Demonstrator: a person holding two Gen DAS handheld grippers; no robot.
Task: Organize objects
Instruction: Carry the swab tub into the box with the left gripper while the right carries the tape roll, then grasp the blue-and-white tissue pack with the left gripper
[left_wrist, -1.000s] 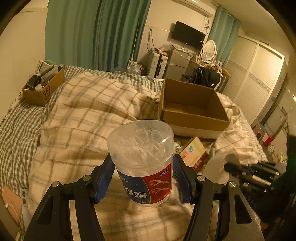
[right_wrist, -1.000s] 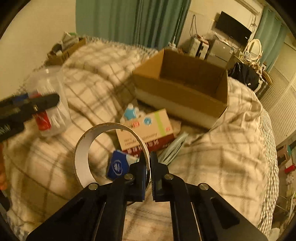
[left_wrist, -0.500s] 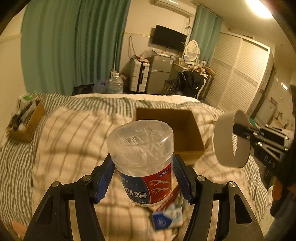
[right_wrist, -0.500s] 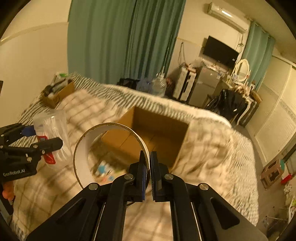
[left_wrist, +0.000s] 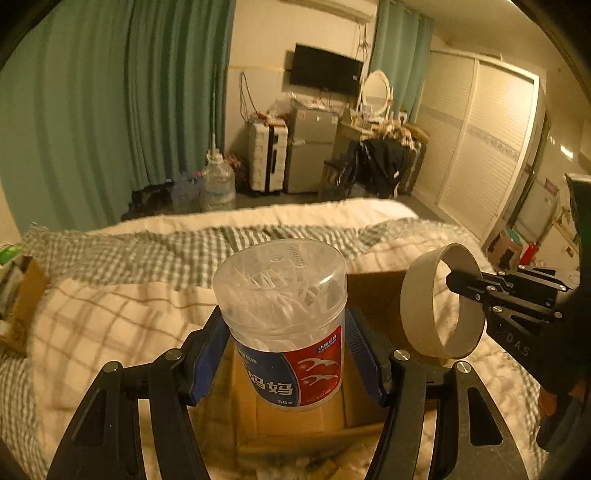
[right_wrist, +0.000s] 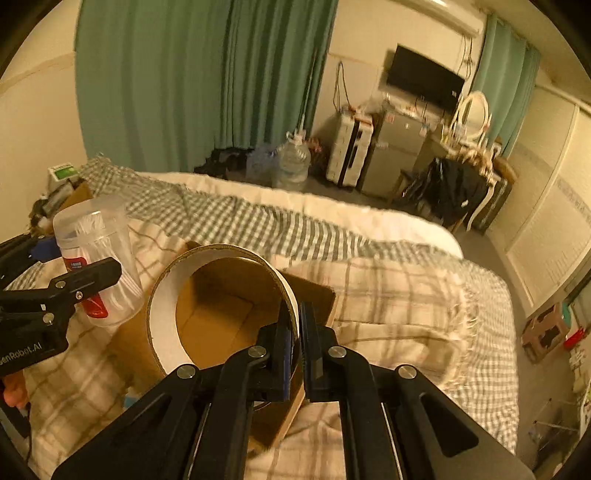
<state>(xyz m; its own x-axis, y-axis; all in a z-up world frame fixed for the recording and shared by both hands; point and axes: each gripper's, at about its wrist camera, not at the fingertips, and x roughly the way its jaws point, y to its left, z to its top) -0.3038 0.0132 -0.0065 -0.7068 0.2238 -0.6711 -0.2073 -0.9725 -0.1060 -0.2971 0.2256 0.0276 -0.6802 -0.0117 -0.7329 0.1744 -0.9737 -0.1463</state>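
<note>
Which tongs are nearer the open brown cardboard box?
Neither, clearly. Left tongs hold the clear plastic toothpick jar above the open brown cardboard box; right tongs hold the white cardboard tape ring over it too.

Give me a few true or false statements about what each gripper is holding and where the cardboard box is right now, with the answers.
1. The left gripper is shut on the clear toothpick jar. True.
2. The right gripper is open and holds nothing. False: it pinches the wall of the cardboard tape ring.
3. The open cardboard box sits on the plaid blanket below both held items. True.
4. The jar already rests inside the box. False: it is held in the air above it.
5. The jar's lid is off. False: its clear cap is on.
</note>
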